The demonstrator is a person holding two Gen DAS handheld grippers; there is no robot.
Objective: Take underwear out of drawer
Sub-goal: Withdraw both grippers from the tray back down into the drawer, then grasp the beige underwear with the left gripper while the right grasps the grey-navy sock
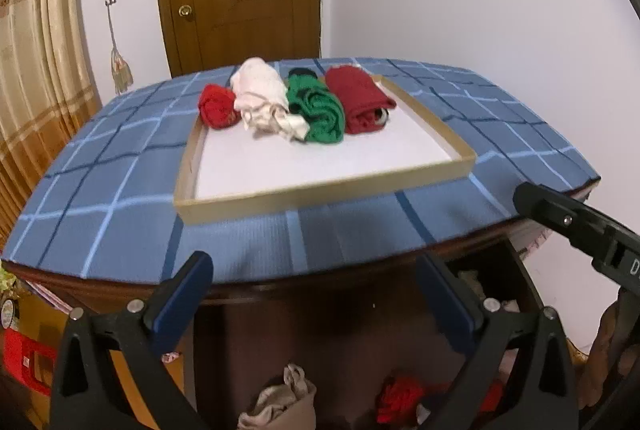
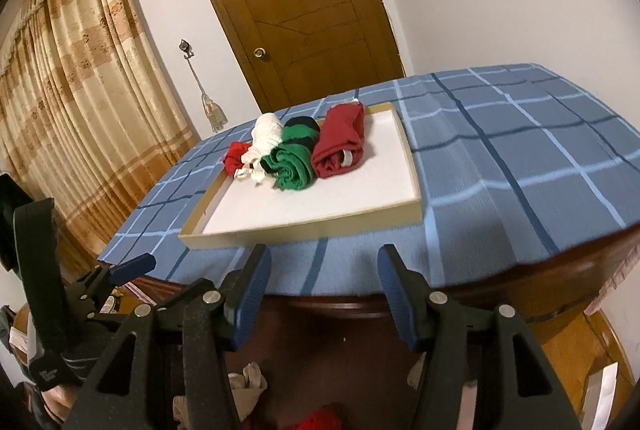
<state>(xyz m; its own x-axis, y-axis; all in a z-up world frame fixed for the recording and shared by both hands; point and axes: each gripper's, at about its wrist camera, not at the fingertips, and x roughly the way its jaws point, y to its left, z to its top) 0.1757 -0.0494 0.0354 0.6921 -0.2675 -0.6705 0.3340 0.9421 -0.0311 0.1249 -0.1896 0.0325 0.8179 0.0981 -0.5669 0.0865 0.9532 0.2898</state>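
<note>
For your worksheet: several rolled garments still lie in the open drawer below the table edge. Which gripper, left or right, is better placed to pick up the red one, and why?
Probably the left gripper: its jaws are open and empty, and the red garment shows more fully below them. From the right gripper, also open, it sits cut off at the frame's bottom edge.

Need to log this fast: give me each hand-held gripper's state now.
Left hand-held gripper: open, holding nothing.
Right hand-held gripper: open, holding nothing.

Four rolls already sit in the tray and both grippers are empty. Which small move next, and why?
Probably lower the left gripper into the open drawer toward the red bundle. Its fingers stand apart with nothing between them, the bundle lies just below them beside a beige piece, and the tray has bare space in front.
</note>
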